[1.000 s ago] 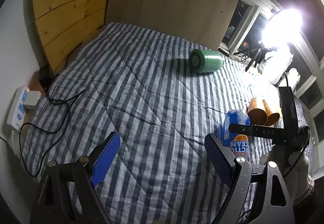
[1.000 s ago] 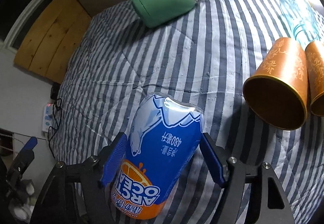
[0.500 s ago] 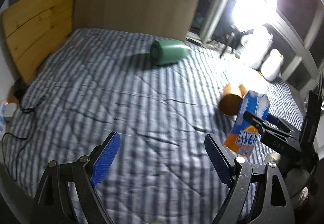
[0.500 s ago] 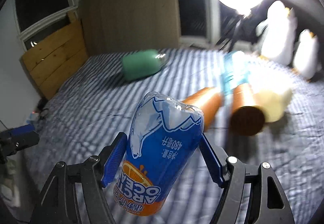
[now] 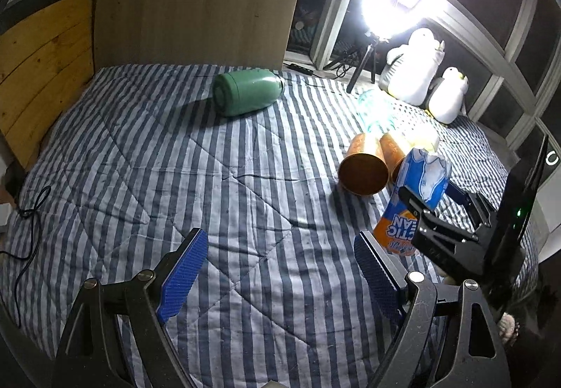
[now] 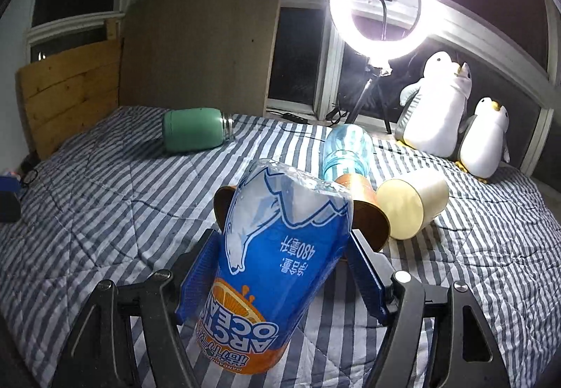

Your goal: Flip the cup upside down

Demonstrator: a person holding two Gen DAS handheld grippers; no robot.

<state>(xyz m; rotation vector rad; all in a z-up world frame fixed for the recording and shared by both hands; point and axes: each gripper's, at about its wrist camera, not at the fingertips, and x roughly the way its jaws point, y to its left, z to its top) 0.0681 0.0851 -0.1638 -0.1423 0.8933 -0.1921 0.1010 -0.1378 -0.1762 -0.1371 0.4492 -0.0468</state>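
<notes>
Cup held upturned over the bed

Cup (image 6: pixel 277 269), blue and orange with a polar bear print, sat clamped between the blue fingers (image 6: pixel 364 274) of the right gripper (image 6: pixel 280 277), its lettering upside down to the camera and its base pointing up and away. In the left wrist view the same cup (image 5: pixel 417 193) appeared tilted, above the striped quilt (image 5: pixel 196 170) near the bed's right side; whether its lower end touched the quilt could not be told, since the left gripper's finger hid that spot.

The left gripper (image 5: pixel 280 269) hung wide open over the quilt with nothing between its fingers (image 5: pixel 182 274).

Just beyond the cup two orange cups (image 5: pixel 364 167) lay on their sides, touching each other, mouths toward the cameras. A cream cup (image 6: pixel 410 204) lay beside them, also on its side, and a clear blue bottle (image 6: pixel 347 149) lay just behind. A green jar (image 5: pixel 245 95) lay on its side well apart, near the boards at the head of the bed. A lit ring light (image 6: pixel 380 4) stood on a tripod by the window, and two plush penguins (image 6: pixel 441 111) stood at the bed's far right edge. A black cable (image 5: pixel 31 212) trailed over the quilt's left edge.
</notes>
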